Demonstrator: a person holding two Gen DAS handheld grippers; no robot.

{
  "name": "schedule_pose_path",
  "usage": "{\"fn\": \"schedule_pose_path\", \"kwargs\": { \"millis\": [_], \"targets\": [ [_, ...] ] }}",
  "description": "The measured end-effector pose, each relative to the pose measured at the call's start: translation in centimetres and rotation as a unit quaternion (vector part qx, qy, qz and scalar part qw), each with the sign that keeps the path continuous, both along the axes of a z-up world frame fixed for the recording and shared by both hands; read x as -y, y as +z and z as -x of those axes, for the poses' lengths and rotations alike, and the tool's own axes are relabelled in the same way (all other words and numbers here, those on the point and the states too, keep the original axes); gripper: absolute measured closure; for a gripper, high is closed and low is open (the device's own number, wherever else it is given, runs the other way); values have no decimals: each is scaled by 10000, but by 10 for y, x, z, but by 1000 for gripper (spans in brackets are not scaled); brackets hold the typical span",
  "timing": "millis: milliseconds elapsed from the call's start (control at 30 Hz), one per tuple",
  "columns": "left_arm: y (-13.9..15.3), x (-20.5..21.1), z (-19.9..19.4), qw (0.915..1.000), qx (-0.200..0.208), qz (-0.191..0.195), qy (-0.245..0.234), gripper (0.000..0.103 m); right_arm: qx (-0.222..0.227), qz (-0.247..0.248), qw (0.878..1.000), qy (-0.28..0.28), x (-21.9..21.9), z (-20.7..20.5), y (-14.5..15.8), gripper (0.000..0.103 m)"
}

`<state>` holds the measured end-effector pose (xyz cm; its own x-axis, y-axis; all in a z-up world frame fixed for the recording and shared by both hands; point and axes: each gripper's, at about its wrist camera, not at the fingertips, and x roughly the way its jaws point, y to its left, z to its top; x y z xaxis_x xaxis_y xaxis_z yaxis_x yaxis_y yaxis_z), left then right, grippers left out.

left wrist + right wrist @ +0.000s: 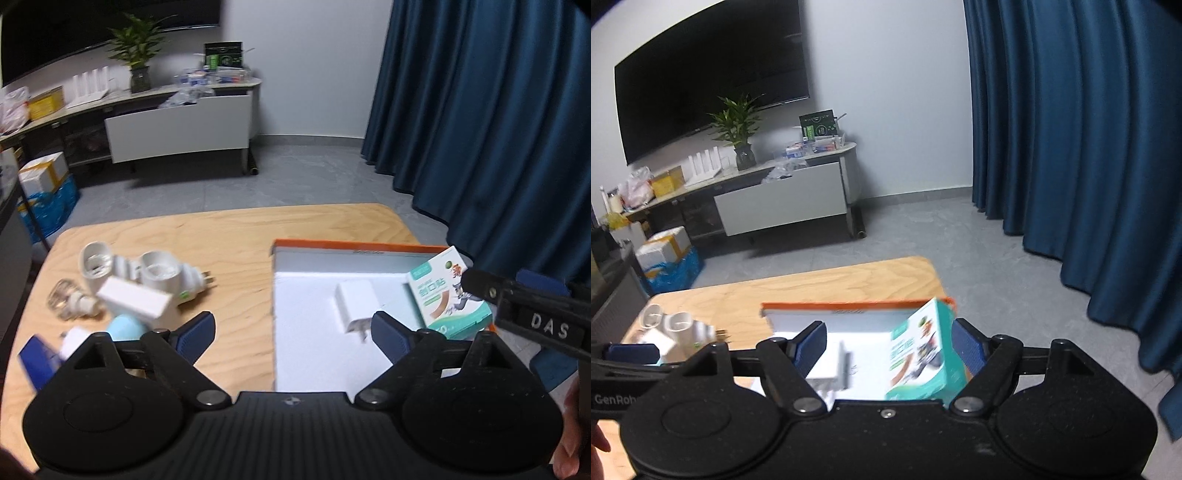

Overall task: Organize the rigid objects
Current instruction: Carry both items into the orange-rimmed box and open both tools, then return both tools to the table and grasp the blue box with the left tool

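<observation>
Living room: wall television (713, 74), media console (783, 195), curtains (1071, 129).

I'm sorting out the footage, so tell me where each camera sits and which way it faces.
Left wrist: on the left gripper, open, angled down at the table and tray; the right gripper crosses its corner.
Right wrist: on the right gripper, open over the teal box.
Shared: tray, teal box, white charger, television wall.

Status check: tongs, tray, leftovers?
Left tongs, right tongs open, empty. White charger, teal box in tray. Loose pile left on table.
</observation>
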<state>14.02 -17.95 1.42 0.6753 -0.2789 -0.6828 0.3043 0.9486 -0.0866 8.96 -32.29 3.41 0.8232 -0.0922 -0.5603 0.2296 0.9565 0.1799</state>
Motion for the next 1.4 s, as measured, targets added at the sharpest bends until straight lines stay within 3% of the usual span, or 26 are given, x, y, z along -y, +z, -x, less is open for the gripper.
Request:
{"fn": "schedule_pose_path", "kwargs": {
  "millis": [267,833,1400],
  "targets": [
    [4,-36,22,9995,42,-57,302,7,61,-118,9995,271,-43,25,-2,10],
    [-4,-116,45,9948,37,-55,1019,6,-148,-190,9933,1132,-135,29,0,10],
    [-27,-168,47,9899,-152,141,1404,5,-424,-195,9855,1631,-176,21,-17,10]
  ]
}}
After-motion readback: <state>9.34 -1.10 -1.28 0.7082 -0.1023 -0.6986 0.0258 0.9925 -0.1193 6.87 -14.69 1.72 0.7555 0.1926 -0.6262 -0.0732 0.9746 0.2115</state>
